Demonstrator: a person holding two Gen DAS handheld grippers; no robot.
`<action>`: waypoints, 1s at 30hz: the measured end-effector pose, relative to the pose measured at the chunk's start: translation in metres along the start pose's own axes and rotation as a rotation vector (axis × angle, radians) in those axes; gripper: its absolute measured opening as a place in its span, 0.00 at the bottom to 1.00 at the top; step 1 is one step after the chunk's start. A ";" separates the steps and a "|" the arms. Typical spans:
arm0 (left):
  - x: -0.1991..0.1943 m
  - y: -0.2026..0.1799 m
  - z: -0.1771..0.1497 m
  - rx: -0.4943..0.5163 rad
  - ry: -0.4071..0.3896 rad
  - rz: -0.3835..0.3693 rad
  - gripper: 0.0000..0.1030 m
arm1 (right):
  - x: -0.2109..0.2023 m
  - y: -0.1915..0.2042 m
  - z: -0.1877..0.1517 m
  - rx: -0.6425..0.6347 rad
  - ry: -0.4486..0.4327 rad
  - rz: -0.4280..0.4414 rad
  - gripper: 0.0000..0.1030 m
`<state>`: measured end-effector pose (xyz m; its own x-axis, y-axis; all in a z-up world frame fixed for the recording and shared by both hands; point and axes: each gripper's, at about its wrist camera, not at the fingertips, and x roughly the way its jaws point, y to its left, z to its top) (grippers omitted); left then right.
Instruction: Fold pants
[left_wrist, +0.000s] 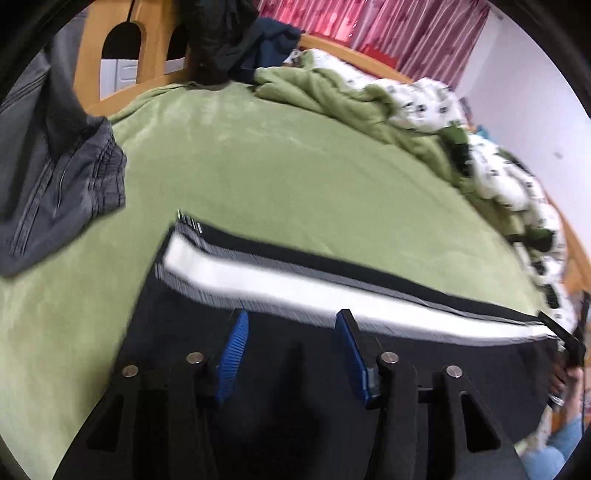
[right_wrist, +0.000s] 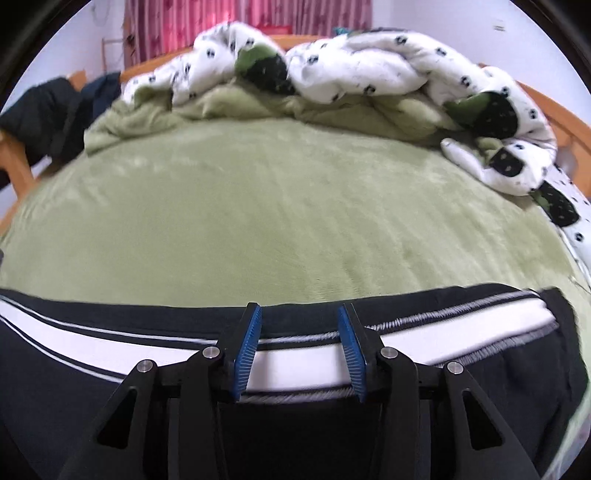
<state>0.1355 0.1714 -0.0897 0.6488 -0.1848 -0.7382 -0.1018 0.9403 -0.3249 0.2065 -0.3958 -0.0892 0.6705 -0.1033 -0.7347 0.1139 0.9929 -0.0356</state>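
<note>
A wide bed (left_wrist: 280, 177) fills both views, covered in a plush green blanket (right_wrist: 258, 206). Along its far side lies a rumpled white quilt (right_wrist: 388, 70) with small dark prints, heaped against the wooden bed frame (left_wrist: 92, 48). Pink curtains (right_wrist: 229, 22) hang behind.

The black pants (right_wrist: 74, 376) lie flat along the near edge of the bed, their broad white side stripe (left_wrist: 295, 280) running across both views just ahead of the tongs.

Only the left wrist view shows a grey garment (left_wrist: 62, 173) with a gathered waistband, off to the left on the blanket and apart from the pants, and dark clothing (left_wrist: 225, 40) draped over the frame's end. At its right edge a bit of a hand (left_wrist: 565, 380) shows, blurred. The right wrist view alone shows the pants' far end (right_wrist: 532, 332) with its stitched grey trim.

The left tongs (left_wrist: 291, 321) stand parted over the black cloth, blue pads (left_wrist: 236, 350) clear of it, holding nothing. The right tongs (right_wrist: 299, 314) are likewise parted above the stripe, nothing pinched between them.
</note>
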 end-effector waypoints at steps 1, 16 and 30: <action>-0.007 -0.002 -0.008 -0.002 0.000 -0.020 0.49 | -0.014 0.008 0.001 -0.014 -0.014 -0.011 0.45; -0.041 0.065 -0.147 -0.395 0.021 -0.330 0.53 | -0.135 0.119 -0.023 -0.102 0.047 0.201 0.57; -0.001 0.093 -0.098 -0.508 -0.028 -0.257 0.13 | -0.107 0.077 -0.053 0.034 0.122 0.120 0.57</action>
<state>0.0512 0.2310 -0.1769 0.7196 -0.3757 -0.5840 -0.2835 0.6088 -0.7410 0.1045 -0.3051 -0.0491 0.5870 0.0256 -0.8092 0.0648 0.9948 0.0785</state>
